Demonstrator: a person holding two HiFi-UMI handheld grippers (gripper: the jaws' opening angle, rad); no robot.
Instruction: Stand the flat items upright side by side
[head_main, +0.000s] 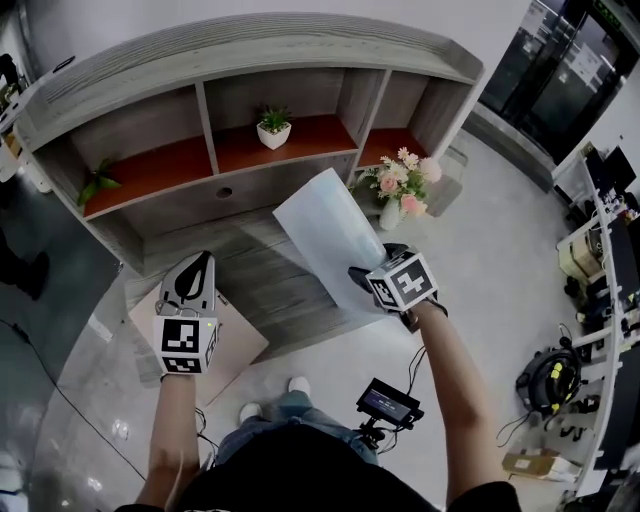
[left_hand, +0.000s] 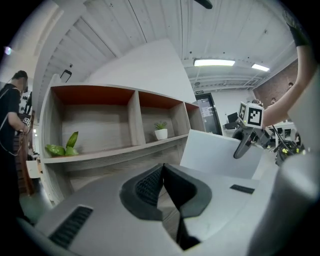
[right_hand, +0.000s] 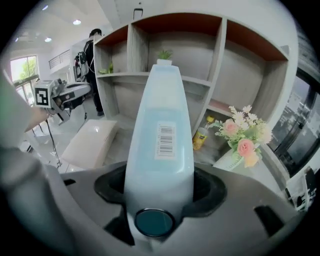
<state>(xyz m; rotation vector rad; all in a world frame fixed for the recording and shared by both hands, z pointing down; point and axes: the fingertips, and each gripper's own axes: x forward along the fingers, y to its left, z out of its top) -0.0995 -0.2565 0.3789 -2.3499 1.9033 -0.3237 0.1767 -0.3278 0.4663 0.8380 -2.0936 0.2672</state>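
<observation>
A pale blue flat item (head_main: 325, 235) with a barcode label is tilted above the grey wooden base (head_main: 262, 285) of the shelf unit. My right gripper (head_main: 360, 272) is shut on its near lower end. In the right gripper view the item (right_hand: 162, 115) runs up from between the jaws (right_hand: 159, 185) toward the shelves. My left gripper (head_main: 203, 258) hovers to the left, shut with nothing in it; its pads (left_hand: 150, 182) meet. Under it a beige flat item (head_main: 238, 345) lies flat on the floor. The left gripper view shows the blue item (left_hand: 215, 152) with the right gripper (left_hand: 245, 142) on it.
The shelf unit (head_main: 250, 60) has three open compartments: a small potted plant (head_main: 273, 128) in the middle one, green leaves (head_main: 97, 183) in the left. A pink flower bouquet (head_main: 400, 185) and a yellow bottle (right_hand: 201, 135) stand low right. A person (left_hand: 10, 115) stands far left.
</observation>
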